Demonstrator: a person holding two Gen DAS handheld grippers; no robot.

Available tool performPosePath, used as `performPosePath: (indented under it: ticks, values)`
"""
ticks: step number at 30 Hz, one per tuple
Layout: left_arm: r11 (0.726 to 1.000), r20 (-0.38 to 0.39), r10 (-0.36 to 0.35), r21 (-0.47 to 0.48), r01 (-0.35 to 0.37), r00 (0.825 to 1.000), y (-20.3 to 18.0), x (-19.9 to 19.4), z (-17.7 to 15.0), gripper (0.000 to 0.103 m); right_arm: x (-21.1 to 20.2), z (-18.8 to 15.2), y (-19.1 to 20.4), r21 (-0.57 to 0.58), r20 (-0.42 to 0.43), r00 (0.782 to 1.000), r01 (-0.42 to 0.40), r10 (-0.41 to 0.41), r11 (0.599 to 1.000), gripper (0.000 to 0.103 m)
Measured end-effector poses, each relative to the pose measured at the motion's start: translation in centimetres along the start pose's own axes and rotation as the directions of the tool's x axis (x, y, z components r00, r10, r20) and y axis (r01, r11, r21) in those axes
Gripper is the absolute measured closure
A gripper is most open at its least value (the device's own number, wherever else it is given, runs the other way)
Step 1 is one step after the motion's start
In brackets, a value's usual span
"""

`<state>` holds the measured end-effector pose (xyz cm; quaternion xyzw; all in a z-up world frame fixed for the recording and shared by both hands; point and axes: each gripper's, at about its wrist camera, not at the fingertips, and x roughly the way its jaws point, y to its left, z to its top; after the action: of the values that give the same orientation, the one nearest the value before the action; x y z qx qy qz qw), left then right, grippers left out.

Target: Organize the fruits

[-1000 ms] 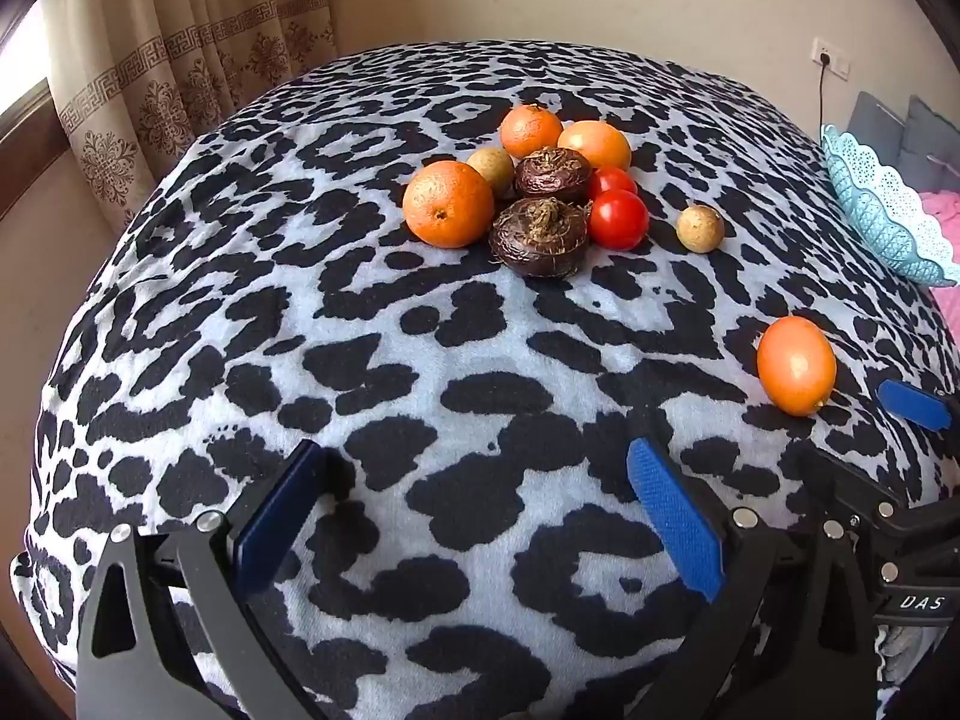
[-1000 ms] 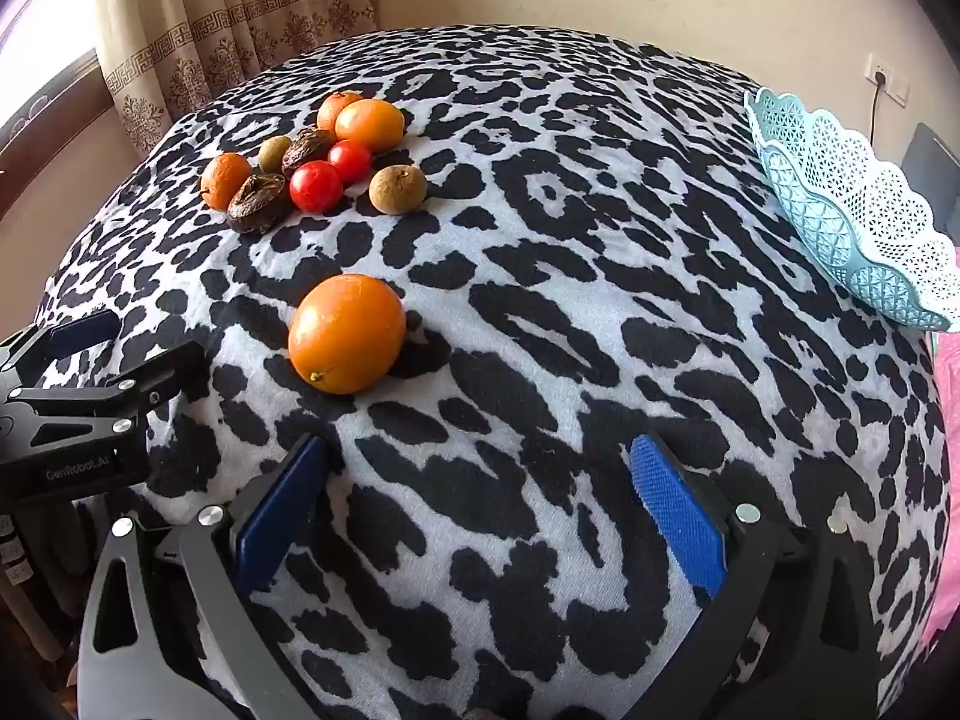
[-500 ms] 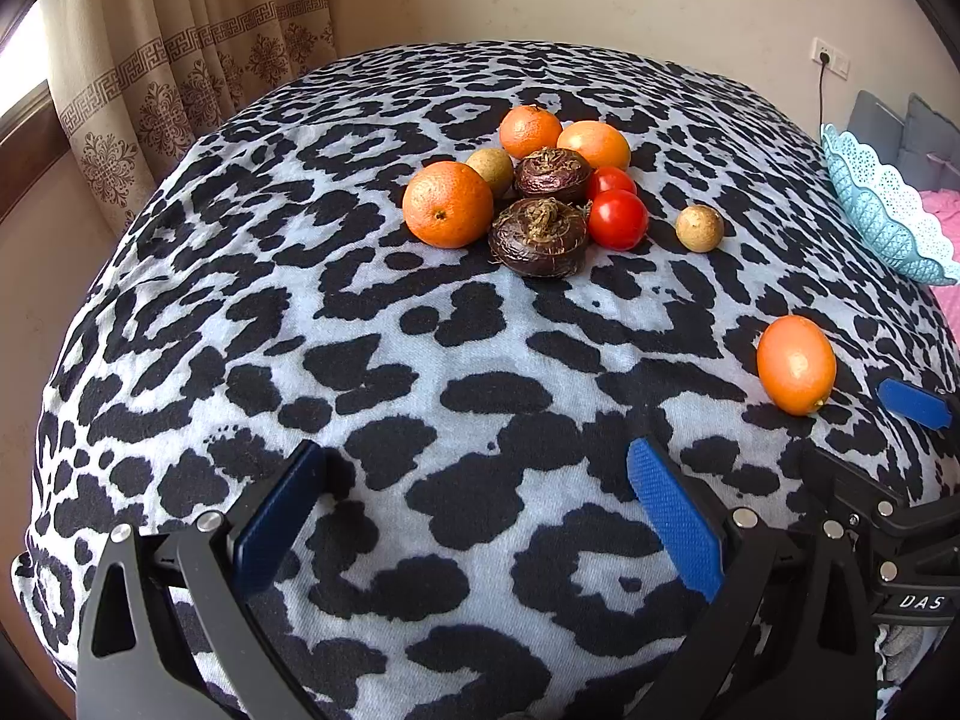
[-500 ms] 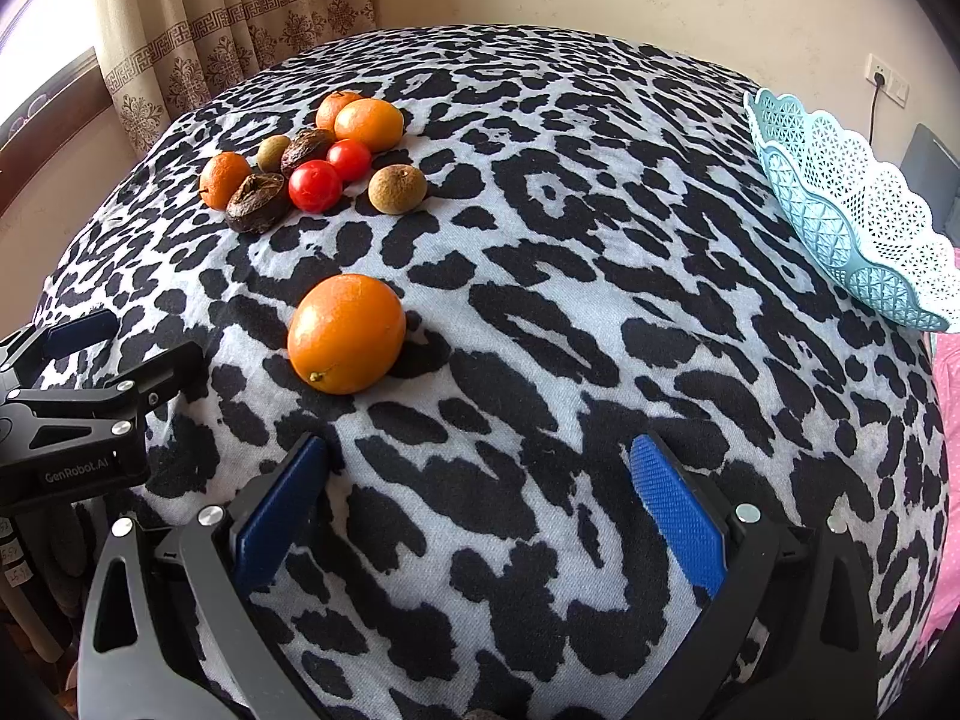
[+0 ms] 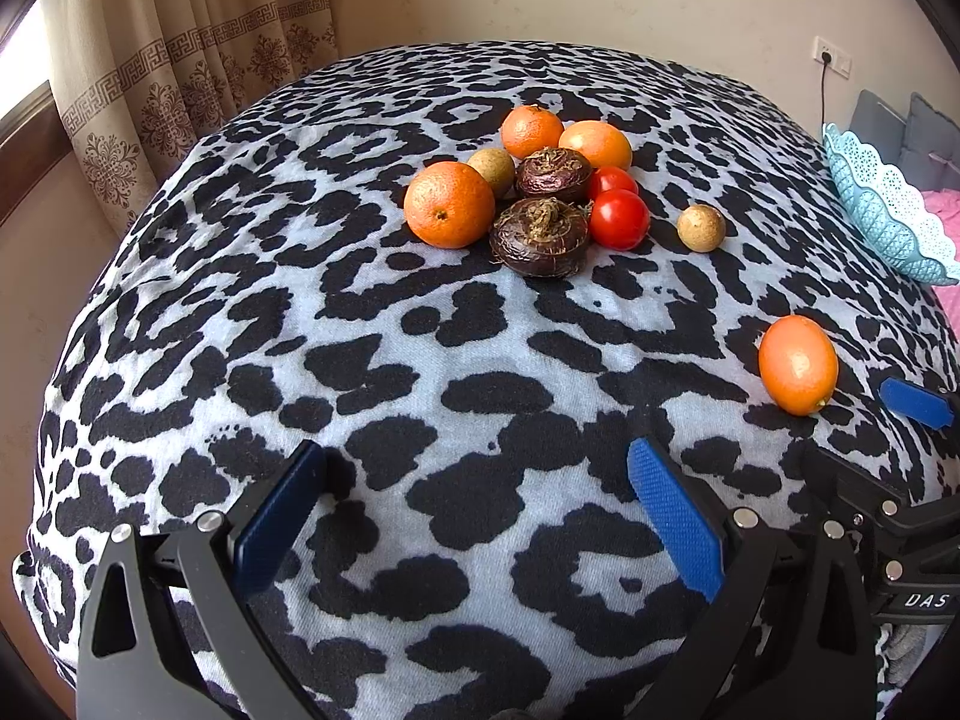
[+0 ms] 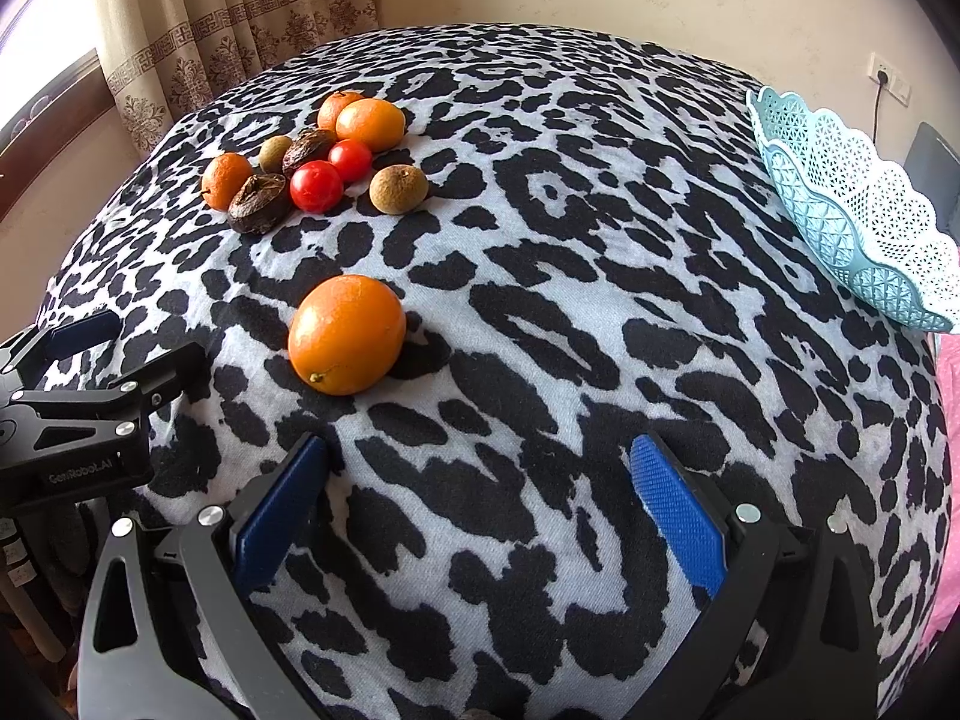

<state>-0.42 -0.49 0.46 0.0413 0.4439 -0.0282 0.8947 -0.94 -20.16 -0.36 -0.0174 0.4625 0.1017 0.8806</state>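
A cluster of fruit lies on the leopard-print cloth [image 5: 360, 324]: an orange [image 5: 449, 204], two dark water chestnuts [image 5: 539, 236], two red tomatoes [image 5: 619, 219], two more oranges [image 5: 595, 144] and a small brown fruit [image 5: 701, 228]. One lone orange [image 6: 347, 333] lies apart, just ahead and left of my right gripper [image 6: 474, 516], which is open and empty. It also shows in the left wrist view [image 5: 798, 363]. My left gripper [image 5: 474, 516] is open and empty near the table's front edge. A pale blue lace-edged basket [image 6: 852, 210] stands at the far right.
Patterned curtains [image 5: 180, 60] hang at the back left beside a window. A wall socket with a cord [image 5: 831, 60] is at the back right. Pink fabric [image 5: 948, 204] lies beyond the basket. The right gripper's fingertip [image 5: 915, 402] shows in the left wrist view.
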Motion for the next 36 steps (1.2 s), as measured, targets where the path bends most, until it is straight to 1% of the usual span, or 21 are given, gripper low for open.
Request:
performPosePath:
  ticks: [20,26,36]
  values:
    - [1.0,-0.001,-0.001,-0.002,0.001,1.0,0.36,0.25,0.2,0.005,0.03,0.07,-0.11,-0.002,0.005,1.0,-0.009,0.009,1.0,0.002]
    - [1.0,0.0,-0.005,0.0,0.005,1.0,0.42,0.35,0.26,0.005,-0.13,0.08,-0.5,0.013,0.011,0.999,-0.036,0.036,0.999,0.002]
    - [0.999,0.011,-0.033,0.005,0.033,0.999,0.83,0.13,0.18,0.005,-0.05,0.11,-0.17,0.002,0.005,1.0,-0.017,0.017,1.0,0.002]
